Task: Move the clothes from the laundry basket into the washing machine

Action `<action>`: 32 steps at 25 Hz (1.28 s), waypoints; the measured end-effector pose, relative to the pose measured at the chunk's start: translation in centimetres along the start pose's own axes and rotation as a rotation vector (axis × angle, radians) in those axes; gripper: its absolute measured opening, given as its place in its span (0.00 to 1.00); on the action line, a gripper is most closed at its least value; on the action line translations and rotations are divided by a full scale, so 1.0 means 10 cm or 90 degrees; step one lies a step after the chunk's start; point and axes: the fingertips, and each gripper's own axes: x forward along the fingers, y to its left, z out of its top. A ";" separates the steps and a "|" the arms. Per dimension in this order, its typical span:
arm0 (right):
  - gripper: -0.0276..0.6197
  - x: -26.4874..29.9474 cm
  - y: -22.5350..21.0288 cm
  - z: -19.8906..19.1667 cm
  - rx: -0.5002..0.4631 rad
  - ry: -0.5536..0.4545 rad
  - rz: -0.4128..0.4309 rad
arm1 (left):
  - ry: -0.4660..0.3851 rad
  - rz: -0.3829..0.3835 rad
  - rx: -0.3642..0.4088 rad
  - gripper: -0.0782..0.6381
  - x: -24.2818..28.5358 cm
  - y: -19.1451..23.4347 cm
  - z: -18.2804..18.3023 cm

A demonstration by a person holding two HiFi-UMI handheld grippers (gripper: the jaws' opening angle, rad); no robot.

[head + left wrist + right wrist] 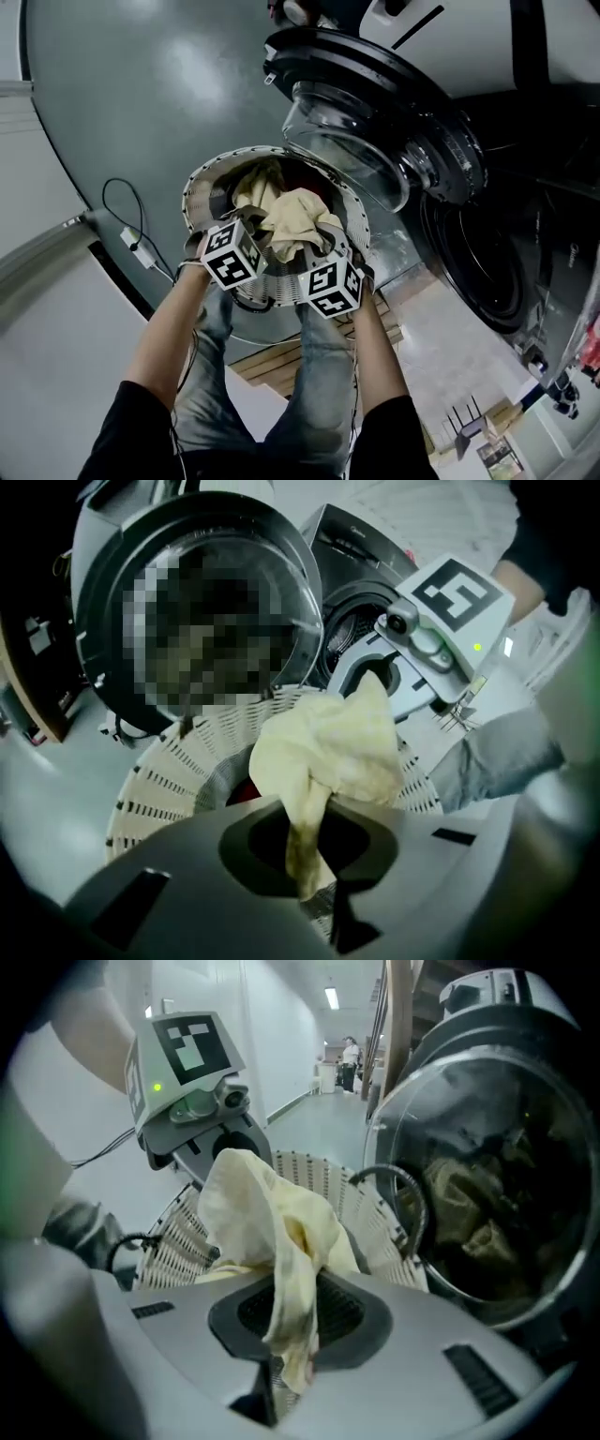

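A pale yellow garment (292,221) hangs between both grippers above the white slatted laundry basket (199,187). My left gripper (255,246) is shut on one end of the yellow garment (323,757), cloth bunched in its jaws. My right gripper (323,251) is shut on the other end of the garment (272,1232). More clothes, cream and dark red, lie in the basket (169,780) below. The washing machine's round glass door (361,122) stands open at the upper right, and its dark drum opening (483,258) is to the right.
A cable with a white plug (141,248) lies on the grey floor to the left of the basket. A wooden pallet (281,356) shows beneath my legs. In the right gripper view, a lit corridor (319,1063) runs back with a person standing far off.
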 end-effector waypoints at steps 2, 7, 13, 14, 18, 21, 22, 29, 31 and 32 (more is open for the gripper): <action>0.12 -0.21 0.01 0.13 0.020 -0.016 -0.014 | -0.021 0.009 -0.004 0.16 -0.23 -0.04 0.12; 0.12 -0.72 0.05 0.45 0.077 -0.059 -0.065 | -0.069 0.024 -0.003 0.16 -0.77 -0.12 0.42; 0.12 -1.30 0.20 0.67 0.124 -0.086 -0.110 | -0.094 0.016 0.022 0.16 -1.33 -0.36 0.68; 0.12 -1.39 0.21 0.71 0.125 -0.093 -0.116 | -0.097 0.019 0.028 0.16 -1.41 -0.39 0.72; 0.12 -1.70 0.25 0.85 0.111 -0.122 -0.131 | -0.108 0.036 0.035 0.16 -1.69 -0.48 0.87; 0.12 -1.99 0.26 0.95 0.102 -0.147 -0.141 | -0.117 0.055 0.044 0.16 -1.92 -0.62 1.03; 0.12 -2.08 0.26 0.97 0.103 -0.155 -0.144 | -0.122 0.063 0.046 0.16 -2.00 -0.68 1.08; 0.12 -2.77 0.37 1.05 0.093 -0.199 -0.159 | -0.151 0.113 0.074 0.16 -2.49 -1.08 1.42; 0.12 -3.00 0.39 1.04 0.094 -0.213 -0.168 | -0.161 0.129 0.084 0.16 -2.63 -1.25 1.55; 0.12 -3.13 0.39 1.04 0.094 -0.221 -0.174 | -0.166 0.137 0.092 0.16 -2.70 -1.33 1.64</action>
